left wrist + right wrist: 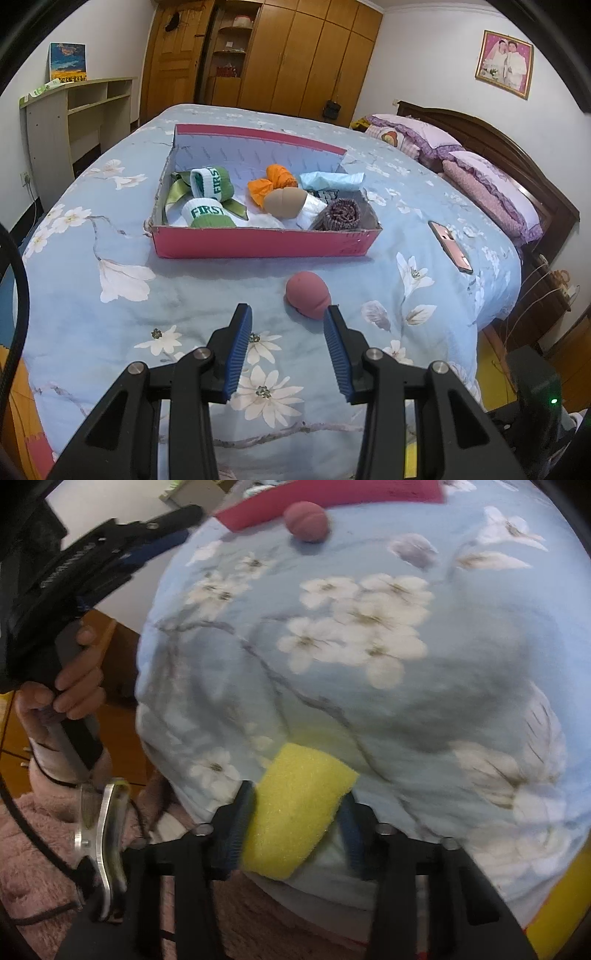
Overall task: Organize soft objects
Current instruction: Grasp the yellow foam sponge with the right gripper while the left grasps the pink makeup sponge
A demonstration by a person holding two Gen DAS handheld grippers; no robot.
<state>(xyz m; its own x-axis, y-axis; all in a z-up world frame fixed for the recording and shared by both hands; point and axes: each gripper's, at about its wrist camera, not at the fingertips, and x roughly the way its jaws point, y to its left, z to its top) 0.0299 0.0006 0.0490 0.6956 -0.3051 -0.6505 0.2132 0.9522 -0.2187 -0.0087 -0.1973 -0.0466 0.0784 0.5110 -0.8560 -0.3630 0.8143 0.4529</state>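
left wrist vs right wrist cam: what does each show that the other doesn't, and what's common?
Left wrist only: the inside of the pink box with green-white socks, an orange bundle and a beige roll; a phone on the bed; pillows; the wardrobe. Its own left gripper is open and empty.

Right wrist only: the right gripper shut on a yellow sponge, and the person's hand holding the left gripper's handle.

Both: the pink ball on the floral bedspread, and the box's pink side.

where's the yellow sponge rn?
Right wrist view, bottom centre: the yellow sponge sits clamped in the right hand-held gripper, over the near edge of the floral bedspread.
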